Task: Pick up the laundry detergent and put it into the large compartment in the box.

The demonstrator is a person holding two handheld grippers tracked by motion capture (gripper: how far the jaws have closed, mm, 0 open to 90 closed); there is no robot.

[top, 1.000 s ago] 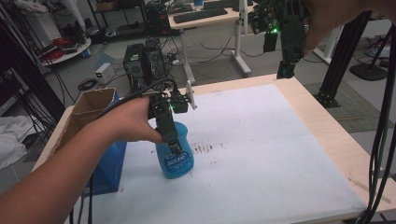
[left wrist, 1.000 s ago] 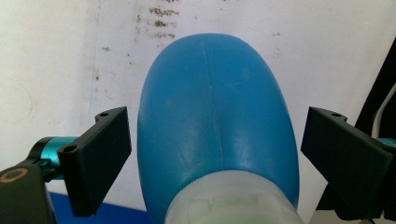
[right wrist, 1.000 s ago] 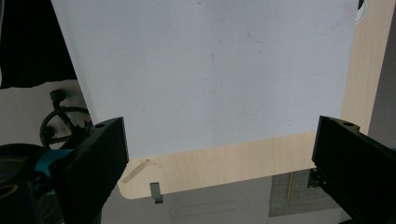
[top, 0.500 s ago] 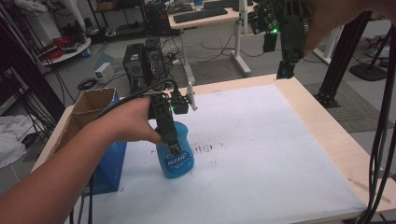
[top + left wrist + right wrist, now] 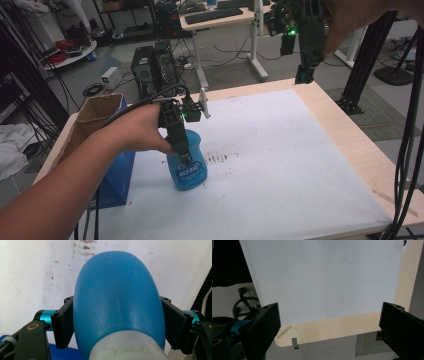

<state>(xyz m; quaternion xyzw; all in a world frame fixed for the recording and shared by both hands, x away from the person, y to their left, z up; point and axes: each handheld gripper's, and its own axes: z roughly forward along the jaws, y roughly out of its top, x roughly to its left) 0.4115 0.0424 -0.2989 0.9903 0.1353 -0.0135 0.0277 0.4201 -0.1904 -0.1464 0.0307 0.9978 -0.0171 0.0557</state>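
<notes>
1. Two claws show in the high view. The left claw reaches down from above onto a blue bottle that stands upright on the white worktop, toward its near-left part. The bottle's long axis is vertical, in line with the claw, so the bottle sits directly under and between the jaws rather than off to one side. The left hand is the one at the bottle; the right claw hangs well apart, high over the far right edge. A cardboard box and a blue bin stand just left of the bottle. Dark smudges mark the sheet to its right.

2. Left gripper view: the bottle is smooth, glossy blue plastic, rounded and bulging, with a faint moulding seam down its middle and a pale, translucent neck at the bottom of the picture. The black jaws have just been closing and now sit against both flanks of the bottle, seemingly pinching it. My judgement is that a straight lift would come next.

3. Right gripper view: the jaws stand spread wide with nothing between them, looking down on the matte white sheet and the pale wooden edge of the worktop.
</notes>
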